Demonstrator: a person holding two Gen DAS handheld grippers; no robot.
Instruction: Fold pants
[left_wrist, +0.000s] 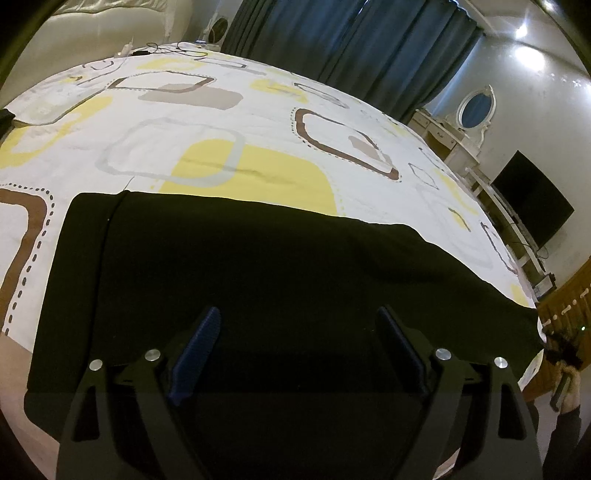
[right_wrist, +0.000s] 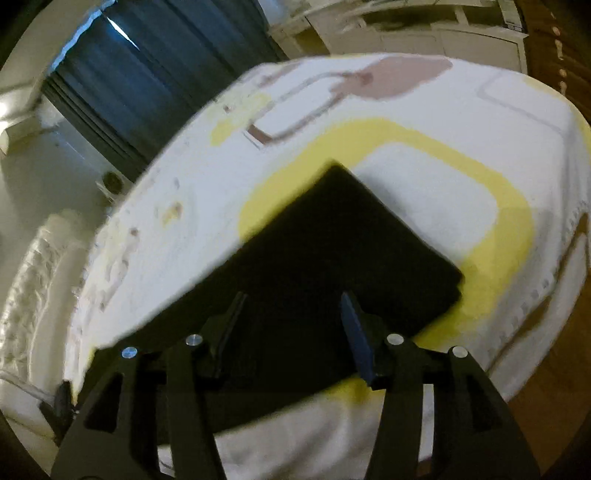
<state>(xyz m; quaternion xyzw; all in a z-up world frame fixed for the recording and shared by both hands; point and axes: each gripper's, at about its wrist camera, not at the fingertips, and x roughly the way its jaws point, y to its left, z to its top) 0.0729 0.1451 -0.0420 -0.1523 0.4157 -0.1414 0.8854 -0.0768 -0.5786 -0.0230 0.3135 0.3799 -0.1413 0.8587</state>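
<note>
while both gape, pants (left_wrist: 258, 277) underlie left hand-held gripper (left_wrist: 299, 321).

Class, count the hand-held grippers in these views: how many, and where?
2. The left hand-held gripper is open over the black pants; the right hand-held gripper is open above them.

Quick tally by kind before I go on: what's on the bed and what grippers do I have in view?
Black pants: 1, lying flat on the patterned bedsheet
Grippers: 2, left gripper and right gripper, both with jaws apart above the pants
Cables near the far edge: number unclear
Total: 3 counted
</note>
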